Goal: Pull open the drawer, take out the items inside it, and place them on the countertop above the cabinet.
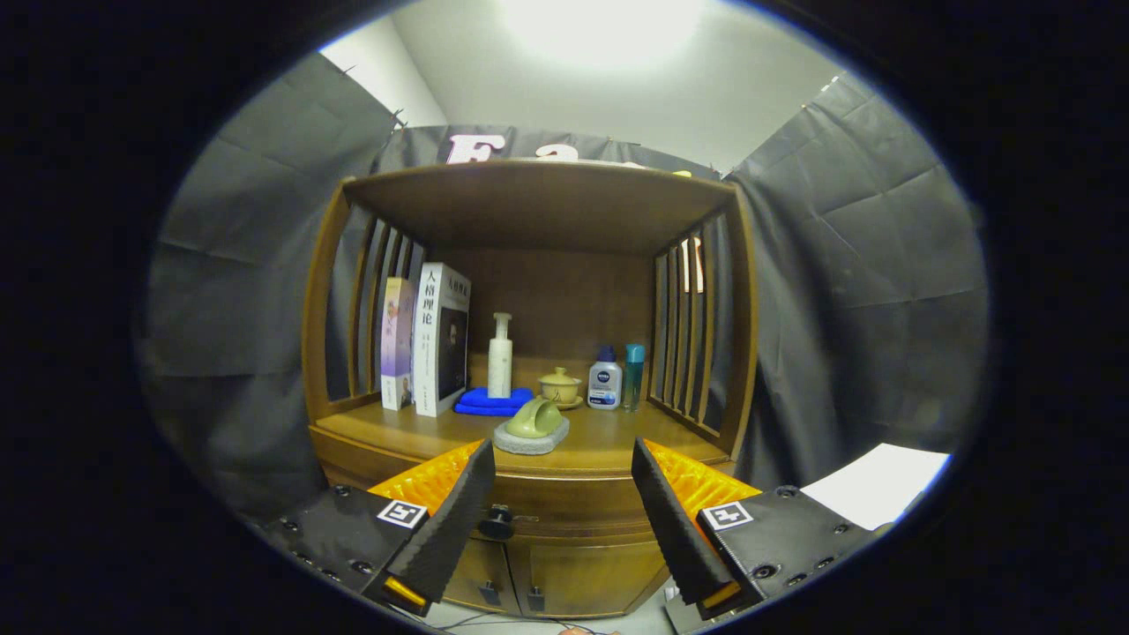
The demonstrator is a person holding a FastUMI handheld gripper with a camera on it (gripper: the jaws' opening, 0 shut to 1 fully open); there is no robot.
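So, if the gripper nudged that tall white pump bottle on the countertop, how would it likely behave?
The pump bottle is tall and narrow, standing on a folded blue cloth, so it probably tips easily. It looks like light plastic, likely smooth. The gripper is open, well short of it.

Two books (pixel 428 339), three bottles (pixel 500 355), two teacups (pixel 535 418).

You're in a recording booth staged as a home: black cloth walls (pixel 864 265) surround a wooden cabinet (pixel 564 520) holding books (pixel 439 339) and toiletries (pixel 605 381).
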